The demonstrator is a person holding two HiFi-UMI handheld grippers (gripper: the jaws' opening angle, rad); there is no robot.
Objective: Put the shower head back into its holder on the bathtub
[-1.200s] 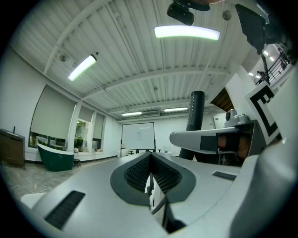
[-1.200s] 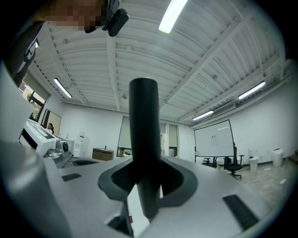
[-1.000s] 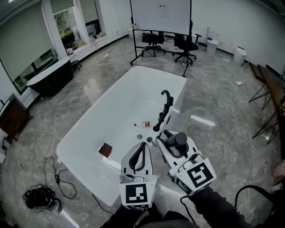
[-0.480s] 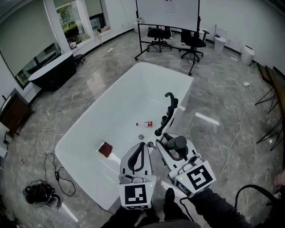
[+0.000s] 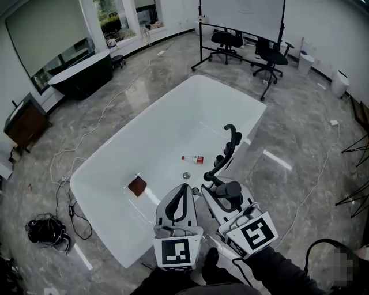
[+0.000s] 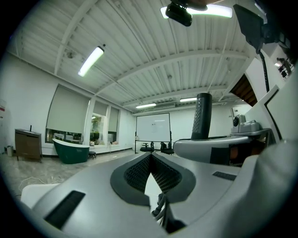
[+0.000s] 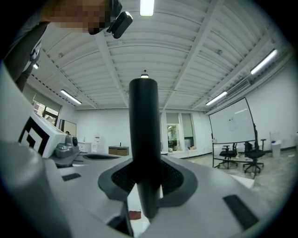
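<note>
Shower head [image 5: 232, 188] still in right gripper [image 5: 215, 191]

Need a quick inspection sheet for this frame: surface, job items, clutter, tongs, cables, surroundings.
Surface: white bathtub, inside mostly bare.
Job's things: black shower head upright in the right tongs; black tap fitting on the tub rim, shower head not in it.
Clutter: small bottle and brown square lying in the tub.
Grippers: left tongs shut, empty; right tongs shut on the shower head.
Cables: black cable bundle on the floor.
Surroundings: dark bathtub, office chairs, whiteboard.
</note>
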